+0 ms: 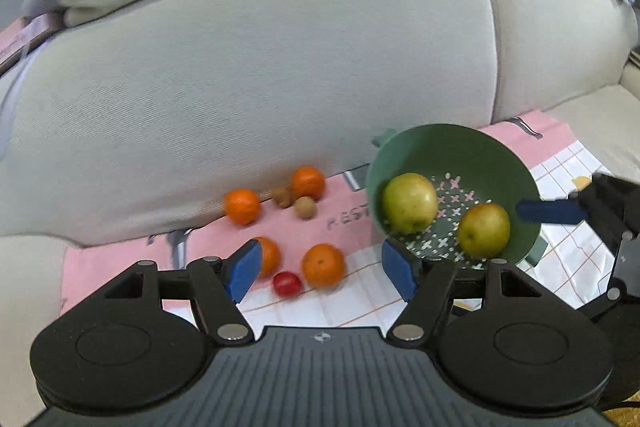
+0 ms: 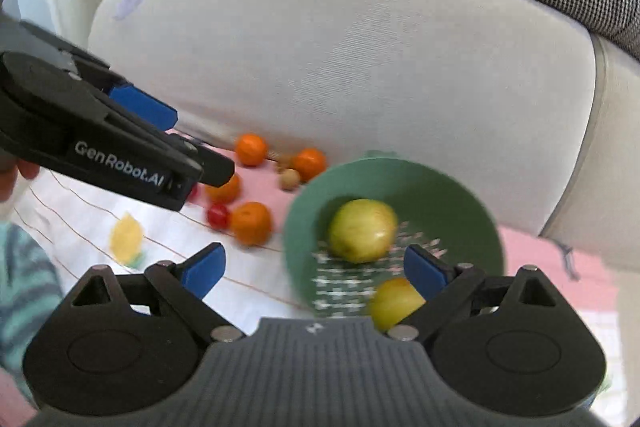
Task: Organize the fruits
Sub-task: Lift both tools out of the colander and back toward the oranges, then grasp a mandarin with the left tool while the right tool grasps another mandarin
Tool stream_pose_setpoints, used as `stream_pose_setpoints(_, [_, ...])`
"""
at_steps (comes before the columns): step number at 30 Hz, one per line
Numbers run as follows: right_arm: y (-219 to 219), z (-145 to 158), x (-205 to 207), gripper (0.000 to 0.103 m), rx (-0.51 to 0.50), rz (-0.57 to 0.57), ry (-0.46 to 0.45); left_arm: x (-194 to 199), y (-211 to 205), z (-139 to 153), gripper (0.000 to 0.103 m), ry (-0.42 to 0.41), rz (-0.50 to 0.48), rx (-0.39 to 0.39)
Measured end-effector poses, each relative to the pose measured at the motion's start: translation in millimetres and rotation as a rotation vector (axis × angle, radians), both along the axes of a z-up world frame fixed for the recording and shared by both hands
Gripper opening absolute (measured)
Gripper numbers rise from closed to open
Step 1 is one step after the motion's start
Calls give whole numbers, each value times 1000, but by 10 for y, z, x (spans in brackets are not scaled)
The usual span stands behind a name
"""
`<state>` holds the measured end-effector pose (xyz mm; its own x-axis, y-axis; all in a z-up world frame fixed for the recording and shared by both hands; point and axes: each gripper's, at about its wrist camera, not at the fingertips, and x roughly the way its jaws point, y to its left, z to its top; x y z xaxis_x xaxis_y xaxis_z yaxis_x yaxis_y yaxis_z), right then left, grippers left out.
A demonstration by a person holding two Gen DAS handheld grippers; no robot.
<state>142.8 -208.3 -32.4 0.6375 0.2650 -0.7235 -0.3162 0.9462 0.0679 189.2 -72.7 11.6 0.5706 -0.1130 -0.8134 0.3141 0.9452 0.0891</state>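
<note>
We hold both tools above the cloth (image 1: 568, 163) spread on the sofa seat (image 1: 600, 107). The left gripper (image 1: 320, 267) is spread wide with nothing between its pads, and the right gripper (image 2: 316, 273) is just as wide and empty.

2 apples (image 1: 409, 202) already sit in the green colander (image 1: 460, 147), 1 towards its back wall, 1 nearer us, well clear of each other. Still loose on the cloth are 4 oranges (image 1: 323, 265), 1 cherry tomato (image 1: 287, 283) and 2 small brown fruits (image 1: 306, 207), bunched to the left of the colander against the sofa's back cushion (image 1: 280, 67).

The oranges look firm and fairly light, with a dimpled skin that should grip well; we would close across the widest part, pads on opposite sides. The tomato is smooth, soft and easy to burst, so it wants a light squeeze and little else. It touches the nearest orange, which leaves scant room for a pad. The brown fruits are small and round and likely to roll off; we cannot tell what they are.
</note>
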Motion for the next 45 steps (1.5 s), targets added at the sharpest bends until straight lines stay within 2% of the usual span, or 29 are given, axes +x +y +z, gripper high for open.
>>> stream_pose_setpoints(11, [429, 26, -274, 93, 112, -35, -5, -332, 671, 219, 81, -42, 109, -69])
stream_pose_setpoints(23, [769, -18, -190, 91, 96, -14, -26, -300, 1178, 99, 81, -22, 187, -187])
stream_pose_setpoints(28, [839, -93, -123, 85, 75, 1, -31, -228, 1262, -45, 80, 0, 194, -211])
stream_pose_setpoints(36, [979, -288, 33, 64, -4, 42, -31, -57, 1266, -393, 74, 78, 184, -235])
stream_pose_setpoints(42, [1102, -449, 183, 49, -111, 82, -59, 63, 1262, -608, 71, 83, 165, -216])
stream_pose_setpoints(45, [1135, -536, 294, 48, -144, 92, -53, 142, 1254, -686, 69, 78, 145, -219])
